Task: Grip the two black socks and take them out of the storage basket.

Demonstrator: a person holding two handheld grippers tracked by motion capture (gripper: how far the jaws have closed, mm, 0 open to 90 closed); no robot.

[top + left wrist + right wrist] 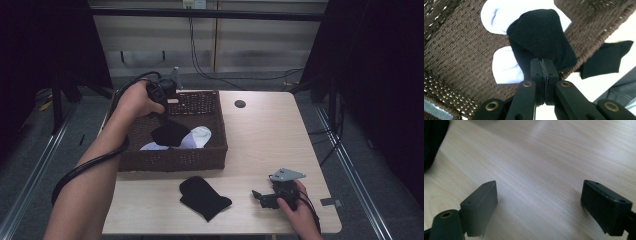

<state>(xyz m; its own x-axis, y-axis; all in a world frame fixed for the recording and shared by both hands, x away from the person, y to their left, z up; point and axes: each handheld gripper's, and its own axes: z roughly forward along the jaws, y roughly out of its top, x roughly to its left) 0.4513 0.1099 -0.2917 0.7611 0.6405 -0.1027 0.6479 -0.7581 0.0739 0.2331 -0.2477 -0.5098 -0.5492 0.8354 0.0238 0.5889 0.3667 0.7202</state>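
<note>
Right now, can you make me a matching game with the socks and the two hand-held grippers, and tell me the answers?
Things:
1. black sock in the left hand-held gripper
2. white socks
3. second black sock
4. right hand-held gripper

Places or states:
A. flat on the table, in front of the basket
B. jaws open, nothing between them
C. pinched and hanging over the basket
D. lying on the basket floor

Pairs: 1-C, 2-D, 3-A, 4-B

white socks (199, 136), table (260, 130), wall cables (197, 55)
</note>
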